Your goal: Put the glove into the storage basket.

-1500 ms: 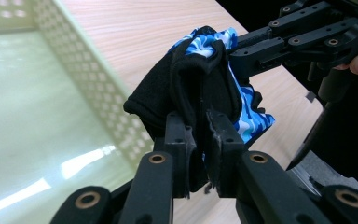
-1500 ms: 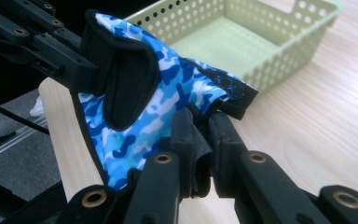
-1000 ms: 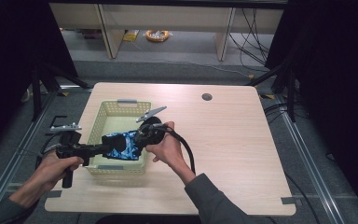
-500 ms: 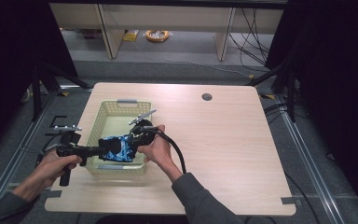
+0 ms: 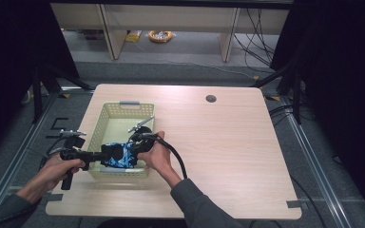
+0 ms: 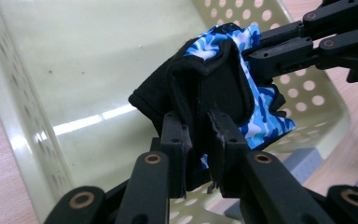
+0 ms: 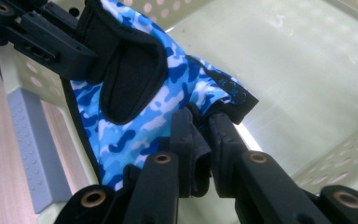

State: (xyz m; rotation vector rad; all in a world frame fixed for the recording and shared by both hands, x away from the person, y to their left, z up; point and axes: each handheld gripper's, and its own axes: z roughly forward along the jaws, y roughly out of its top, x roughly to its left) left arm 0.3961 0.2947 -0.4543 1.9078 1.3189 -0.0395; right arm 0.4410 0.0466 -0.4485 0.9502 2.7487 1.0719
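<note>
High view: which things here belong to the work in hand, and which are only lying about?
Part of the work:
- blue camouflage glove, pinched from both sides
- left claw
- right claw
- pale green basket, under the glove

Only lying about:
- yellow cable coil on the floor beyond the table
- round hole in the tabletop

A round dark grommet hole [image 5: 211, 99] sits in the light wooden table [image 5: 228, 156] near its far edge, right of centre. Grey tape patches mark the table's near corners, one at the right [image 5: 296, 204] and one at the left [image 5: 53, 196]. Beyond the table, on the grey floor, a coil of yellow cable [image 5: 160, 35] lies between pale furniture legs [image 5: 105, 26]. Black cables [image 5: 259, 42] trail across the floor at the far right. Metal floor rails [image 5: 9, 175] run along the left side.
</note>
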